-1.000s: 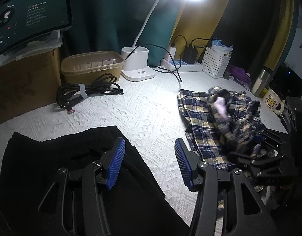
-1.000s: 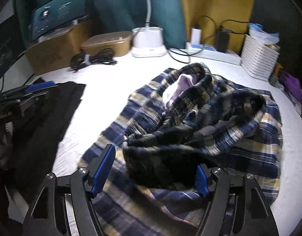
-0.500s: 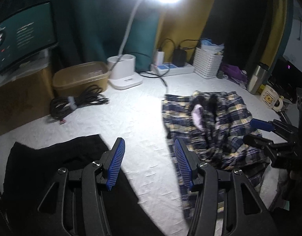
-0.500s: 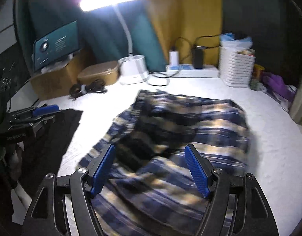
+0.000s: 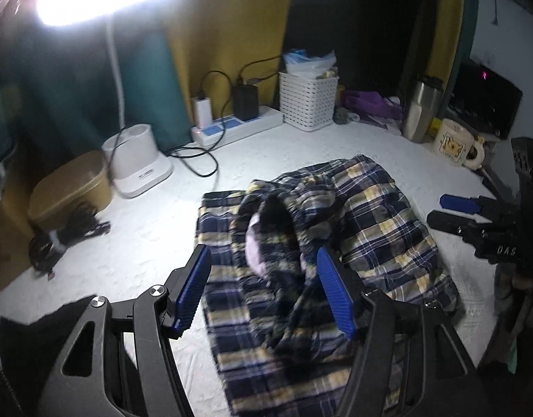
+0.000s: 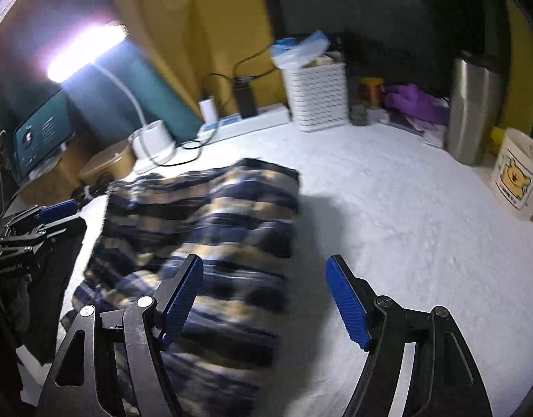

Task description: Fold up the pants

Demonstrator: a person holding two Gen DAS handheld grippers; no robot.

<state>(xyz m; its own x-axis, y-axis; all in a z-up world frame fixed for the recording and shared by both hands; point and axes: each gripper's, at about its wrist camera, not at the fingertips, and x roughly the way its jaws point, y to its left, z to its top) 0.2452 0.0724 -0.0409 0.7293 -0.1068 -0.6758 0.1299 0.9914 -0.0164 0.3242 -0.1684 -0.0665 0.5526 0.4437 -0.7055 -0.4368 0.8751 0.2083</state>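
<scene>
Left wrist view: the left tool [image 5: 263, 292] stands with its jaws apart, having just opened wider, and grips nothing. It has swung off the black garment [image 5: 26, 344], now only at the lower left corner, and faces the plaid pants [image 5: 370, 229], which lie crumpled on the white table [image 5: 144, 243] with a pale lining bulging at the middle. The right tool [image 5: 450, 213] shows at the right edge, clear of the cloth.

Right wrist view: the right tool [image 6: 263, 300] is wide open and empty. The plaid pants [image 6: 210, 229], earlier filling its jaws' span, now sit left of centre, blurred. Judgement: both tools have released and repositioned; the pants are unfolded, and spreading them flat comes first.
</scene>
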